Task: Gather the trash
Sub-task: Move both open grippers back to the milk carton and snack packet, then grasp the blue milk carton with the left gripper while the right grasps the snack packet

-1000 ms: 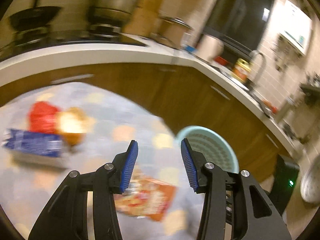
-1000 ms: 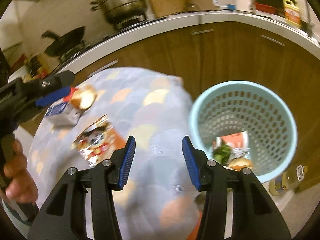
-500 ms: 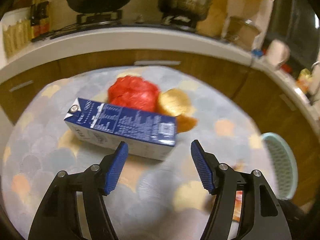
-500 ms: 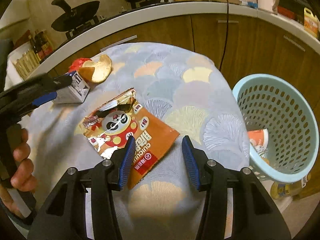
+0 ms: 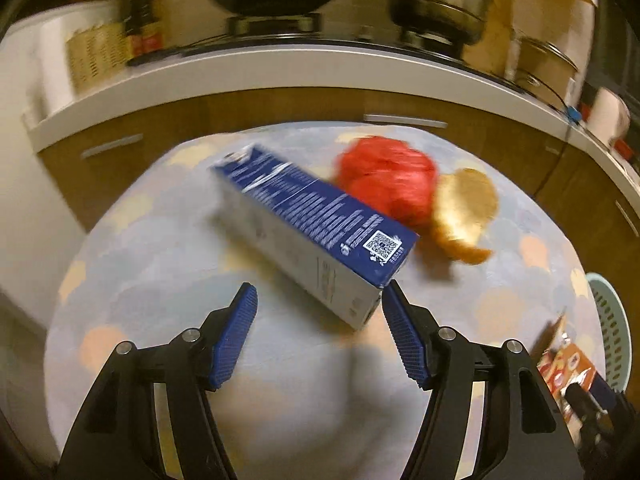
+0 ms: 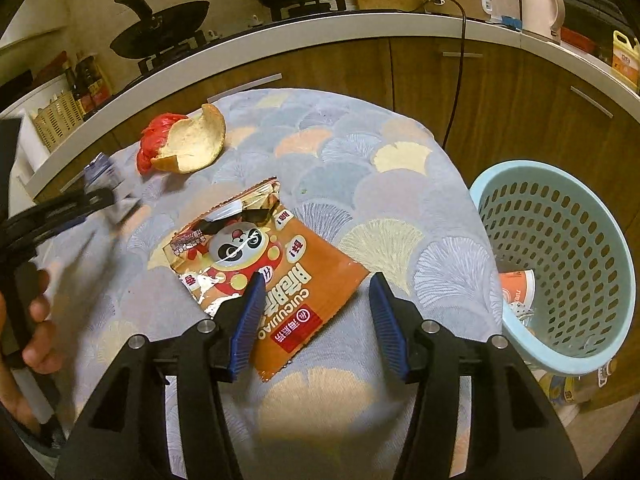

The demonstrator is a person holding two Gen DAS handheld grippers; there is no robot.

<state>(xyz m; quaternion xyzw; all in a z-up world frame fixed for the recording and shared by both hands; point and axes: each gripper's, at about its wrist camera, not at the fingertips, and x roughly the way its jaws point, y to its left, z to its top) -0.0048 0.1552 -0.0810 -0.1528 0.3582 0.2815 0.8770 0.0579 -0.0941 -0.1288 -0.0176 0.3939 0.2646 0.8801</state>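
A blue and white milk carton [image 5: 316,232] lies on its side on the patterned tablecloth. My left gripper [image 5: 320,300] is open, its near end between the fingertips. A red crumpled bag [image 5: 388,184] and a fruit peel [image 5: 464,216] lie just behind it. In the right wrist view an orange snack wrapper [image 6: 264,272] lies flat, and my right gripper [image 6: 316,292] is open over its near corner. The light blue mesh basket [image 6: 560,264] stands beside the table on the right with trash inside.
The round table [image 6: 360,184] stands against wooden cabinets under a white counter [image 6: 360,28]. A wok and steel pots sit on the stove behind. A kettle [image 6: 542,4] stands on the counter at right. My left gripper also shows at the left [image 6: 80,204].
My left gripper swung from the basket side to the milk carton and closed in on it. My right gripper moved from the basket to over the snack wrapper.
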